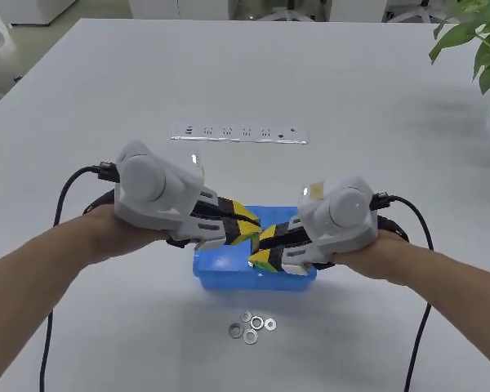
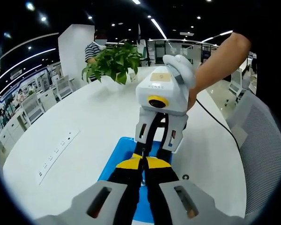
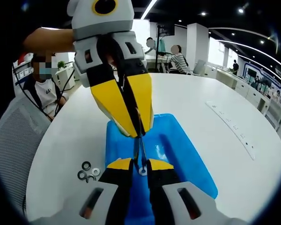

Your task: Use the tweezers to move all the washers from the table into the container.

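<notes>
From the headset camera I see both tools meeting nose to nose over the shallow blue plastic container (image 1: 224, 273), which sits on the white round table (image 1: 327, 73) just in front of my operator's hands. The left gripper (image 2: 143, 164) has its yellow-and-black jaws pressed together, with only a hairline between them, and they are clamped on the slim silver metal tweezers (image 3: 141, 149). In the right gripper view the tweezers run from those closed jaws straight down towards the lens. The right gripper (image 3: 141, 165) has its jaws parted by a narrow gap, and the tweezer tips sit inside that gap. I cannot tell whether its pads actually touch the tweezer legs. One small silver ring washer (image 3: 143, 171) shows right at the tweezer tips, over the container's blue floor. Whether it is pinched or already lying in the tray I cannot make out. The remaining loose silver washers (image 1: 251, 325) lie in a tight cluster on the bare table, just beside the container's near edge and apart from both tools. Further back on the table lies a long white power strip (image 1: 238, 134), and a green leafy plant (image 1: 474, 37) overhangs the far right corner.
</notes>
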Demonstrator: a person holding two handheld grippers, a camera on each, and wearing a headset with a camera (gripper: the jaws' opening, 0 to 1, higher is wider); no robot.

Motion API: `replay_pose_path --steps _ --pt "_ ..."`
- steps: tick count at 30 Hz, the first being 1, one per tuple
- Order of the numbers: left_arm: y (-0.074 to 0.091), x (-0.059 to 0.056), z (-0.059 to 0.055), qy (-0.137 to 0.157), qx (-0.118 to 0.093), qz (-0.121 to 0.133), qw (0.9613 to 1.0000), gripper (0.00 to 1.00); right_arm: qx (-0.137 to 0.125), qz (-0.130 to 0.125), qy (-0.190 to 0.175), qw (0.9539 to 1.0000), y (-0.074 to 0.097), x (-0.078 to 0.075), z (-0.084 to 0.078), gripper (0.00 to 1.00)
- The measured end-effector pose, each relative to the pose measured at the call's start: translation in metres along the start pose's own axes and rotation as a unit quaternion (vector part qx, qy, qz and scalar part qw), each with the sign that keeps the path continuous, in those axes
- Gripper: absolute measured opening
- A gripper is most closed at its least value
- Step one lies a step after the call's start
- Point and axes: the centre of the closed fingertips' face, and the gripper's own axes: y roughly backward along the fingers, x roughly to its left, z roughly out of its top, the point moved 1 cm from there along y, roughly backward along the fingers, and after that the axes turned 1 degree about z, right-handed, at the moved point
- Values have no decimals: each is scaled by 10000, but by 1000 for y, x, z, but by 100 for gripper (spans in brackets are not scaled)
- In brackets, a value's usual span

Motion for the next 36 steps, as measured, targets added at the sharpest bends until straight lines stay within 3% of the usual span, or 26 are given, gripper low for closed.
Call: replay_pose_path --steps 10,22,36 --pt "8 -2 7 11 -37 35 10000 6 -116 -113 -53 9999 6 -2 12 17" --pt "19 1 16 17 -101 140 9998 6 -209 -356 -143 9990 22 0 25 29" --pt "27 -1 27 -31 -137 182 9997 6 -232 -649 -348 9970 44 0 31 53"
